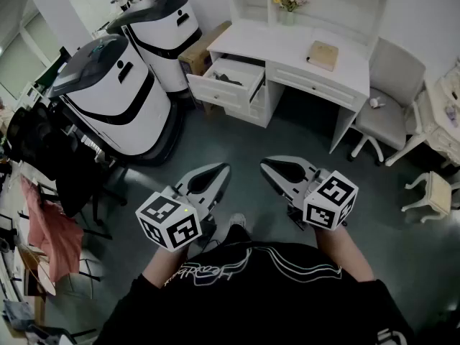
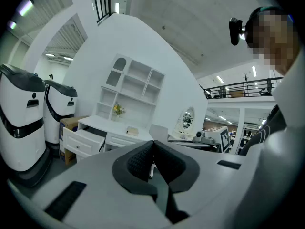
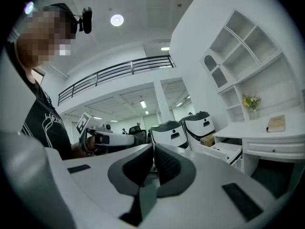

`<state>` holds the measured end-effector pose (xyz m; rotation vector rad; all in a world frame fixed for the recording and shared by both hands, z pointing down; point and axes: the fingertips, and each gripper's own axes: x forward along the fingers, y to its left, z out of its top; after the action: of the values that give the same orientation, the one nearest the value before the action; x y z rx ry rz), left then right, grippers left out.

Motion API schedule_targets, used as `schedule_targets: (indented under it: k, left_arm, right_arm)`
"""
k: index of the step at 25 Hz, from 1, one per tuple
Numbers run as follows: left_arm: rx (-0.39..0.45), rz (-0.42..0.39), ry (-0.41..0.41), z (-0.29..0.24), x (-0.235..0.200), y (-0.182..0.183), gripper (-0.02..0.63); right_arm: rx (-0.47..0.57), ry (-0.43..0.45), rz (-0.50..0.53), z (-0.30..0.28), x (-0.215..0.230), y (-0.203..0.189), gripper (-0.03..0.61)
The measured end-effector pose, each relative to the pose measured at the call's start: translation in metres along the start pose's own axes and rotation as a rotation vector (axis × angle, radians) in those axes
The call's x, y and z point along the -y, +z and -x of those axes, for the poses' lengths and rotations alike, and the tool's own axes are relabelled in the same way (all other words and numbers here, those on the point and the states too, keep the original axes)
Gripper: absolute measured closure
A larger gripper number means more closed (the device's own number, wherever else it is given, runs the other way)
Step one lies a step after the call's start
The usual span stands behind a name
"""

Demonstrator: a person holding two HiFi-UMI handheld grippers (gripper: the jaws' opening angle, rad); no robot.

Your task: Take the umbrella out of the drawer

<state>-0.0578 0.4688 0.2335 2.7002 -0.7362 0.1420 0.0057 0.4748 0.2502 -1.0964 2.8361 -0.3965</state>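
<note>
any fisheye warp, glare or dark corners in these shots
Head view: strong fisheye, the desk edges bow, light even, no glare. Left gripper view: black round vignette, strip lights glare slightly, left claw looms large. Right gripper view: same vignette, bright ceiling lamp, shelves curve.

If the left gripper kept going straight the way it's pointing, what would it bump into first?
Nothing close. Beyond bare floor, it would probably meet the white desk, though depth is unclear.

I am seeing bright, even indoor light; in the right gripper view a ceiling lamp (image 3: 116, 19) is glaring at eleven o'clock; edges are bending, darkening.
</note>
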Motion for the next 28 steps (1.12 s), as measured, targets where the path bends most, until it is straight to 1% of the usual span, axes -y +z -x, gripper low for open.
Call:
schedule_targets:
  k: [7, 12, 15, 18, 23, 26, 28]
  left_arm:
    - [0.005, -0.006, 0.01, -0.005, -0.01, -0.001, 0.594]
    - [0.016, 0.011, 0.016, -0.015, -0.035, 0.004, 0.594]
    - [0.025, 0.021, 0.011, -0.027, -0.051, 0.006, 0.594]
    - [0.034, 0.023, 0.003, -0.039, -0.067, 0.006, 0.594]
    - [0.029, 0.037, -0.002, -0.072, -0.103, 0.005, 0.594]
    - [0.013, 0.055, -0.005, -0.093, -0.134, 0.015, 0.594]
    - [0.002, 0.067, -0.004, -0.112, -0.163, 0.025, 0.594]
  right_arm:
    - [-0.006, -0.013, -0.002, -0.005, 0.011, -0.004, 0.532]
    - [-0.024, -0.073, -0.016, -0.017, 0.039, -0.006, 0.532]
    - [0.007, -0.078, -0.027, -0.022, 0.055, -0.003, 0.532]
    - [0.034, -0.099, -0.038, -0.029, 0.076, -0.004, 0.532]
    - [0.009, -0.113, -0.056, -0.051, 0.12, -0.014, 0.532]
    - [0.001, -0.113, -0.074, -0.075, 0.149, -0.006, 0.532]
    - [-0.001, -0.118, -0.09, -0.096, 0.176, 0.0, 0.531]
